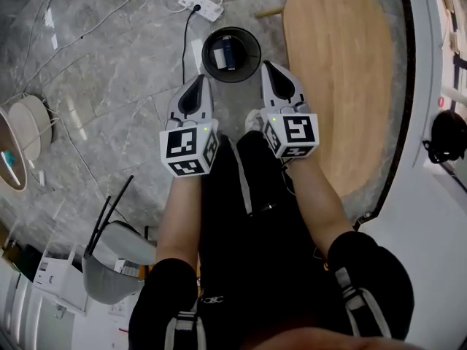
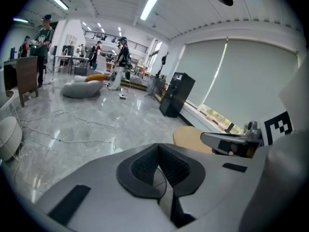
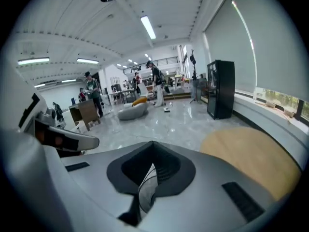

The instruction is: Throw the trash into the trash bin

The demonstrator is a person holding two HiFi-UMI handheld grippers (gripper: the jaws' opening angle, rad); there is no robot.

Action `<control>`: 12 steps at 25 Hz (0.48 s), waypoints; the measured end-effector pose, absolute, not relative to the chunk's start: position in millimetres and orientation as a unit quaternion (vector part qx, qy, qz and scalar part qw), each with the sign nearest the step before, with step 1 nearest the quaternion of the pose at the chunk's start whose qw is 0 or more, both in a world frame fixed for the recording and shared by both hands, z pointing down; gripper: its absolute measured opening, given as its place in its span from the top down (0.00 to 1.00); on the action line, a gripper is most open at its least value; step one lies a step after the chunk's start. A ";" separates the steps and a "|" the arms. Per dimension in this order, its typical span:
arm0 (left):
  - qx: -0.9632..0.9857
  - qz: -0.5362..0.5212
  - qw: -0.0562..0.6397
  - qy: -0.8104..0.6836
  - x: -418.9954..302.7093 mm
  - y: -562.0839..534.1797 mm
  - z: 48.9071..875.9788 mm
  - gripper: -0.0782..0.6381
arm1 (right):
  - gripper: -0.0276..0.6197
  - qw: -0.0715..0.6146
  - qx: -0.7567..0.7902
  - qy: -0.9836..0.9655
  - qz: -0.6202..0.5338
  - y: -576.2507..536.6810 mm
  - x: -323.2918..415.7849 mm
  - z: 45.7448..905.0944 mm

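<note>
A round black trash bin [image 1: 210, 65] stands on the grey marble floor, just ahead of both grippers in the head view. Inside it lies a white and blue piece of trash [image 1: 224, 52]. My left gripper [image 1: 200, 79] hovers near the bin's lower left side, jaws together with nothing between them. To the bin's right, my right gripper [image 1: 267, 65] is also shut and empty. The left gripper view shows the left gripper [image 2: 158, 146] closed, and the right gripper view shows the right gripper [image 3: 153, 144] closed. The bin is outside both gripper views.
A light wooden oval table [image 1: 343, 71] stands right of the bin. A white power strip [image 1: 201, 4] and its cables lie on the floor beyond it. A grey chair [image 1: 109, 268] and a round stool [image 1: 33, 122] are at the left. People stand far across the hall.
</note>
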State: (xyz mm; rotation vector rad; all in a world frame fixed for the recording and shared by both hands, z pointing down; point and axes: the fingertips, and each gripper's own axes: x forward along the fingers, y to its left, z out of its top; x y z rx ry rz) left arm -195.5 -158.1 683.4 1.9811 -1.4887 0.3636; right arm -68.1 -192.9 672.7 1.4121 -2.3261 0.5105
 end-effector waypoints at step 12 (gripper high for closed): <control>0.766 0.098 0.233 -0.591 -128.6 -162.9 436.3 0.87 | 0.94 0.075 0.540 -0.826 0.143 -180.8 11.5 423.5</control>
